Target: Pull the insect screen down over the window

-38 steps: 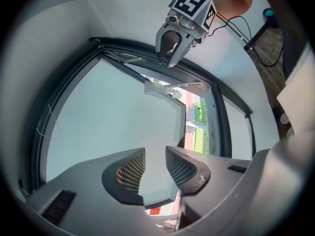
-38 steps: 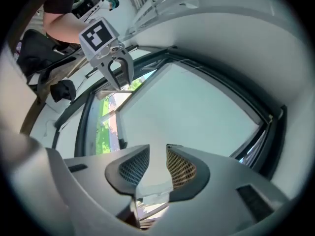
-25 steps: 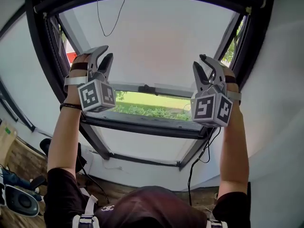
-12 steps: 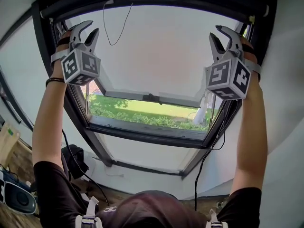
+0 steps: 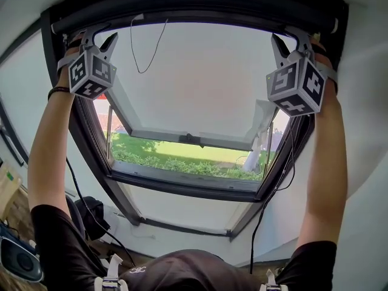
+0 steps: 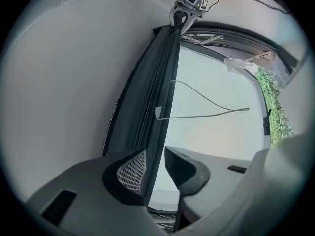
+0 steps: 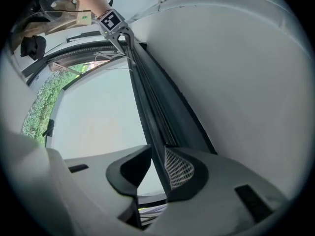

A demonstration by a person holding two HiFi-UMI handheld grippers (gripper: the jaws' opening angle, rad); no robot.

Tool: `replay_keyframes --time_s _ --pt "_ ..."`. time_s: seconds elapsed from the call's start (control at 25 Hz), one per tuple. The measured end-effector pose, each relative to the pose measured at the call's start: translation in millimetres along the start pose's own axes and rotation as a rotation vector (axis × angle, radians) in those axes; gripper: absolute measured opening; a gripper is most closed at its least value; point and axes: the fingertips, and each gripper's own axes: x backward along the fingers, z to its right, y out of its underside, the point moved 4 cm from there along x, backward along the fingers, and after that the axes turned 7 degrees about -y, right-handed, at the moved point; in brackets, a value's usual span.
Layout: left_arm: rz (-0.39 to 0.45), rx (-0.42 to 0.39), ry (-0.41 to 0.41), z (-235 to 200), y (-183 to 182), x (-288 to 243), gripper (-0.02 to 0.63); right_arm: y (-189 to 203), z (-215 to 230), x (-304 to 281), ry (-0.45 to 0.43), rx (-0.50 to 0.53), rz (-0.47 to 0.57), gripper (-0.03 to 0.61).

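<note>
- Within the last second both arms had climbed from mid-window to the top of the frame. The reach looked finished and the grasp had begun.
- The left tool point(image 5: 99, 41), at 10 o'clock in the head view, was closing with the dark screen bar point(image 5: 200, 16) between its jaws. Its meshed pad lay against the bar, while the other pad stood clear.
- The right tool point(image 5: 290, 40), at 2 o'clock, was closing the same way, narrow but not yet clamped.
- The insect screen was rolled up at 12 o'clock, so nothing had been pulled down. The open sash point(image 5: 188, 139) and the lawn point(image 5: 182, 156) beyond were uncovered.
- Both arms were stretched nearly straight overhead, with the tools pointing up at opposite ends of the bar.
</note>
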Motion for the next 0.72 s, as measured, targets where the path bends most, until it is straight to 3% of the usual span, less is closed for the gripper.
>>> replay_keyframes --time_s 0.24,0.48,0.72 --pt "-0.008 -0.152 0.025 -3.5 6.9 -16.0 0.114 3.6 2.6 -10.2 -0.018 0.024 -0.057 0.087" --pt "-0.030 -0.083 0.104 -2.6 22.3 -31.0 0.084 11.4 6.0 -25.2 -0.044 0.060 -0.122 0.072" --pt "-0.031 -0.114 0.179 -1.5 20.5 -34.7 0.044 11.6 8.9 -30.1 -0.068 0.095 -0.159 0.051"
